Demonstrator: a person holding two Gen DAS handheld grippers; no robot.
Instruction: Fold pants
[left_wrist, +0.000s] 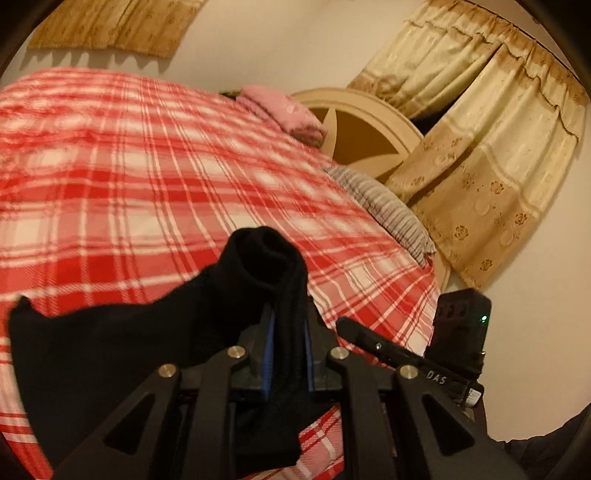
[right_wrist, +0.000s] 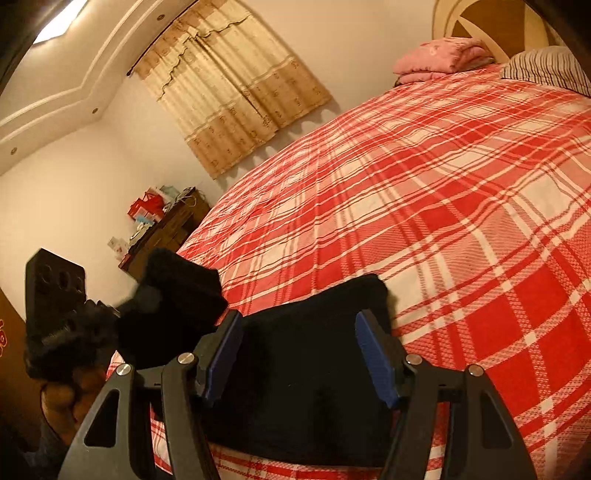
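Note:
The black pants (left_wrist: 110, 350) hang over the near edge of a bed with a red and white plaid cover (left_wrist: 147, 166). My left gripper (left_wrist: 288, 332) is shut on a bunched fold of the pants, which sticks up past the blue pads. In the right wrist view my right gripper (right_wrist: 299, 354) is open, its blue pads (right_wrist: 373, 354) on either side of the black pants (right_wrist: 310, 369) lying on the bed edge. The left gripper with its bunch of black cloth (right_wrist: 173, 302) shows to the left of it.
A folded pink cloth (left_wrist: 284, 110) and a striped pillow (left_wrist: 384, 206) lie at the head of the bed by a cream headboard (left_wrist: 369, 122). Beige curtains (left_wrist: 480, 147) hang behind. A cluttered brown dresser (right_wrist: 166, 229) stands by the far wall.

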